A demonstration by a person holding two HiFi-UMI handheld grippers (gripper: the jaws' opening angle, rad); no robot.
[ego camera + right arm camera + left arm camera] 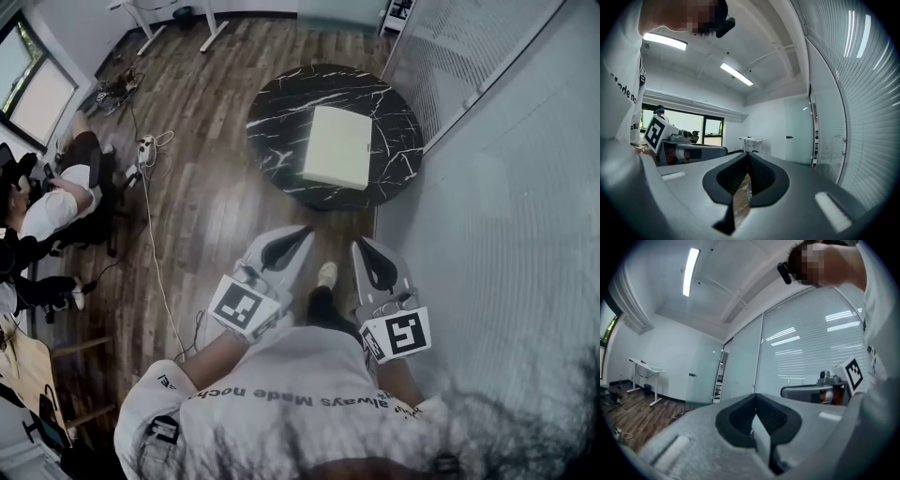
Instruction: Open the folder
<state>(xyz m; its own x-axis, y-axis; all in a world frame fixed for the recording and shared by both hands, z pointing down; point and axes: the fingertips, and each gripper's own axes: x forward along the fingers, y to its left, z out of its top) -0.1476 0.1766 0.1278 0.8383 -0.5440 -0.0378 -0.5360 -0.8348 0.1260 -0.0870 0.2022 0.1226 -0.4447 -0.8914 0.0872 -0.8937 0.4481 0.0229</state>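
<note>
A pale cream folder [338, 147] lies closed and flat on a round black marble table [281, 112] ahead of me in the head view. Both grippers are held level near my body, well short of the table, over the wooden floor. My left gripper [302, 232] is shut with nothing between its jaws, and its tips meet in the left gripper view [755, 395]. My right gripper [362, 246] is shut and empty too, as its own view shows [748, 154]. Neither gripper view shows the folder or the table.
A glass partition with blinds [487, 141] runs along the right, close to the table. At the left a person sits on a chair [56, 202]. A power strip with cables [145, 150] lies on the wooden floor. White desk legs [150, 28] stand at the far end.
</note>
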